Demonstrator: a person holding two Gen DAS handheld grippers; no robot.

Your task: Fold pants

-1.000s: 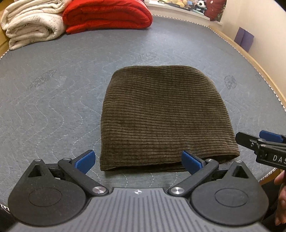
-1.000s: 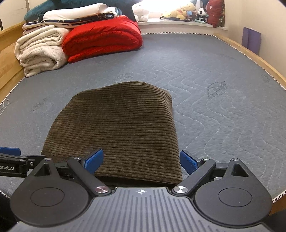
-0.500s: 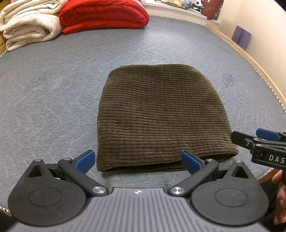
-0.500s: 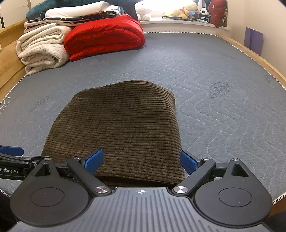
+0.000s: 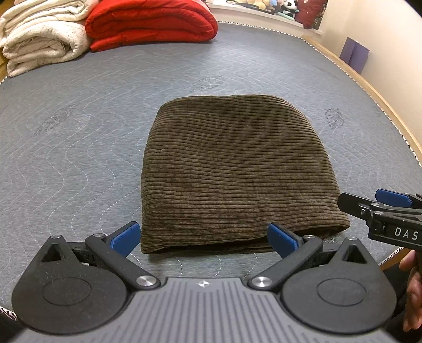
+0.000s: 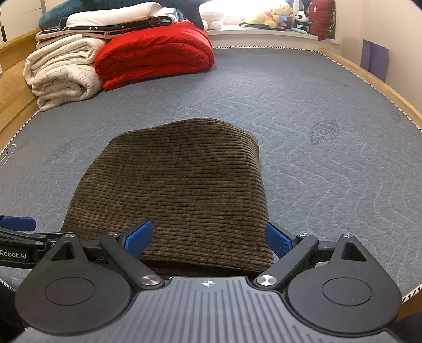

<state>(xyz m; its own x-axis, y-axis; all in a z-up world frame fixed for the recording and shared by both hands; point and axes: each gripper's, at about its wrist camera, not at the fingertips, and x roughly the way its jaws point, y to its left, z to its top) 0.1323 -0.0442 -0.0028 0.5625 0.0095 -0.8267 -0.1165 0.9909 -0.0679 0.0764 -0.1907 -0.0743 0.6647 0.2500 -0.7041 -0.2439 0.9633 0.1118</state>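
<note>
The brown corduroy pants [image 5: 234,168] lie folded into a compact rectangle on the grey quilted mattress [image 5: 79,147]. My left gripper [image 5: 203,236] hovers open just before the fold's near edge, nothing between its blue pads. In the right wrist view the same pants [image 6: 179,184] fill the centre, and my right gripper [image 6: 209,237] is open over their near right corner, holding nothing. The right gripper's fingers [image 5: 390,200] show at the right edge of the left wrist view. The left gripper's fingers [image 6: 18,224] show at the far left of the right wrist view.
A folded red quilt [image 6: 155,58] and rolled cream blankets [image 6: 60,74] are stacked at the mattress's far left. Stuffed toys [image 6: 277,15] line a far shelf. A wooden bed frame [image 6: 369,76] borders the right side. A hand [image 5: 411,290] holds the right gripper.
Both grippers have drawn back slightly from the folded pants and tilted up, so the pants sit a little farther away. Both stay open and the pants have not moved.
</note>
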